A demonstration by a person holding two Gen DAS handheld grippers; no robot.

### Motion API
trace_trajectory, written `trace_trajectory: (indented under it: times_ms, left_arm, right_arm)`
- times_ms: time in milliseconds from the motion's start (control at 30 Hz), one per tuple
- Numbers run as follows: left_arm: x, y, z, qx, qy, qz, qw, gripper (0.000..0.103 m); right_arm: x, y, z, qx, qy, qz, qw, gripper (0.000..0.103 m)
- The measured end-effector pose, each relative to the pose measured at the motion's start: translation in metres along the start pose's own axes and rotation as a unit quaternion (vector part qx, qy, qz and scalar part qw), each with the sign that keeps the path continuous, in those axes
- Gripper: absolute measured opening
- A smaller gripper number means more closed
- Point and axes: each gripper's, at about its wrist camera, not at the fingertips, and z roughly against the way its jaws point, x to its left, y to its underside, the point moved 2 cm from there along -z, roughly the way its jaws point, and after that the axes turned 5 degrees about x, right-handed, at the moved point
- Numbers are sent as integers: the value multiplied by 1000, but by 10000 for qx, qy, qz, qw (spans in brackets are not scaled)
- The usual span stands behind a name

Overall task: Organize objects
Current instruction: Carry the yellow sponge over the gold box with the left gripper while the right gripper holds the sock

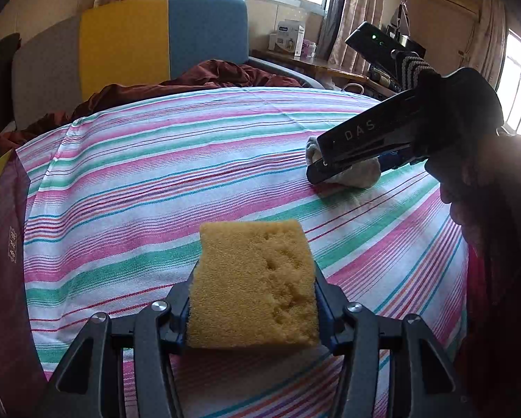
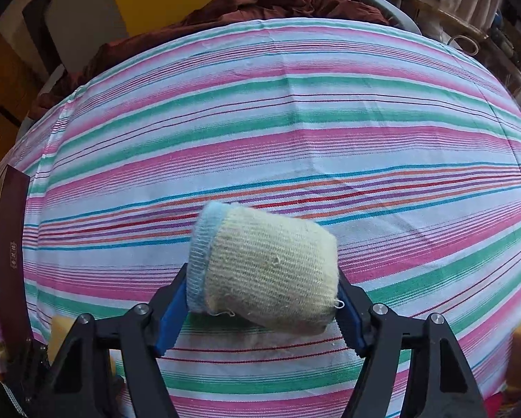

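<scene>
My left gripper (image 1: pixel 253 299) is shut on a yellow sponge (image 1: pixel 253 282) and holds it above the striped cloth (image 1: pixel 156 174). My right gripper (image 2: pixel 260 299) is shut on a rolled cream knit glove with a blue cuff (image 2: pixel 264 271), just above the cloth (image 2: pixel 295 122). In the left wrist view the right gripper (image 1: pixel 316 170) reaches in from the right, its tips low over the cloth around the pale glove (image 1: pixel 358 176).
A dark maroon box (image 1: pixel 6 261) stands at the cloth's left edge; it also shows in the right wrist view (image 2: pixel 11 244). A crumpled maroon blanket (image 1: pixel 197 76) lies beyond the cloth. A desk with boxes (image 1: pixel 292 38) stands at the back right.
</scene>
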Motion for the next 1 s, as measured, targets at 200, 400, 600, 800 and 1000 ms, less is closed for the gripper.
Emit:
trace_trajectory:
  times_ms: [200,400,600,800,1000]
  left_arm:
    - [1,0,1,3,-1,-8,10000,55]
    - [1,1,6,44,-176,33,9998,54]
    - [4,-11,62,-492,-424,-41,9979,54]
    - [24,-26,122,-976,-815,99,9918,54]
    - [72,-12,157,-1048,-1069,660,9865,54]
  right_arm:
    - [0,-2,1,-8,56,59,10000,74]
    - [0,-4,1,-33,123,158,9998,74]
    - [-1,-7,3,-63,160,232,9996,74]
    - [-16,-5,5,-97,228,313,9992,74]
    - [5,0,-2,-130,319,392,9986,74]
